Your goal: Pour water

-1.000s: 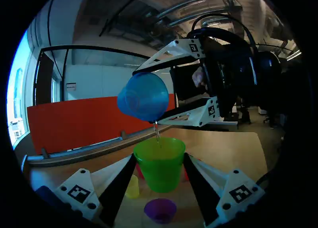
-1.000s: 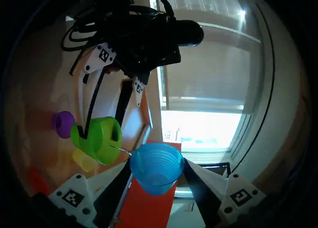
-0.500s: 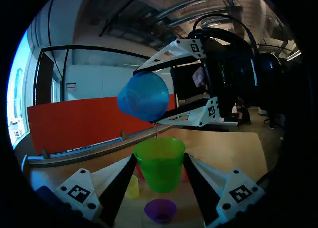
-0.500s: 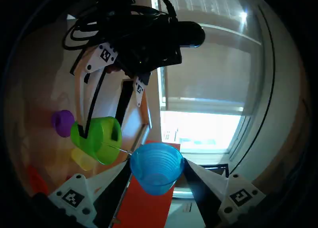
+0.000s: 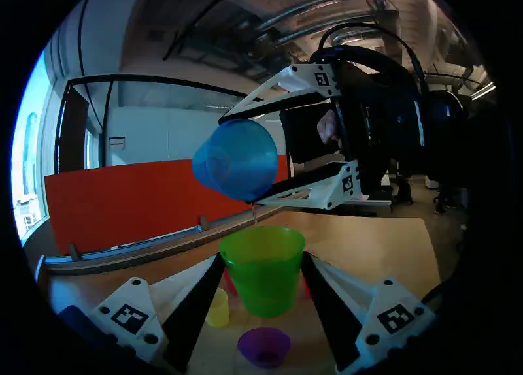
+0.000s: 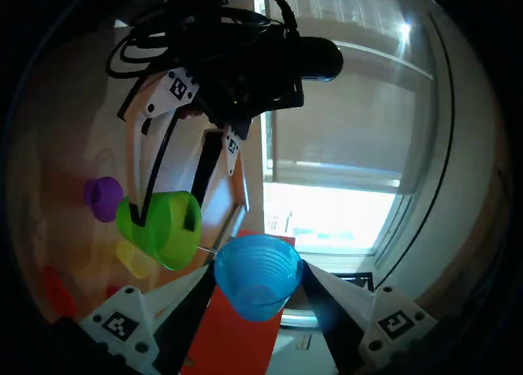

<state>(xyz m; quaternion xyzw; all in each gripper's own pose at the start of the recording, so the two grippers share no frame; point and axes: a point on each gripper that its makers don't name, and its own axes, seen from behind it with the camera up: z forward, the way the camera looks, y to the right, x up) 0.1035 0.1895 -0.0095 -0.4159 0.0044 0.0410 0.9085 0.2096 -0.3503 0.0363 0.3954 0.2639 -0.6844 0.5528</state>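
The left gripper (image 5: 261, 259) pinches an upright green cup (image 5: 263, 285); the right gripper (image 6: 257, 270) pinches a tipped blue cup (image 6: 256, 295) just above, trickling water (image 5: 253, 213).

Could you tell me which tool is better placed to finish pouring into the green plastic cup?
The right tool: it grips the tipped translucent blue plastic cup above the green plastic cup, water trickling; the left tool holds that cup upright.
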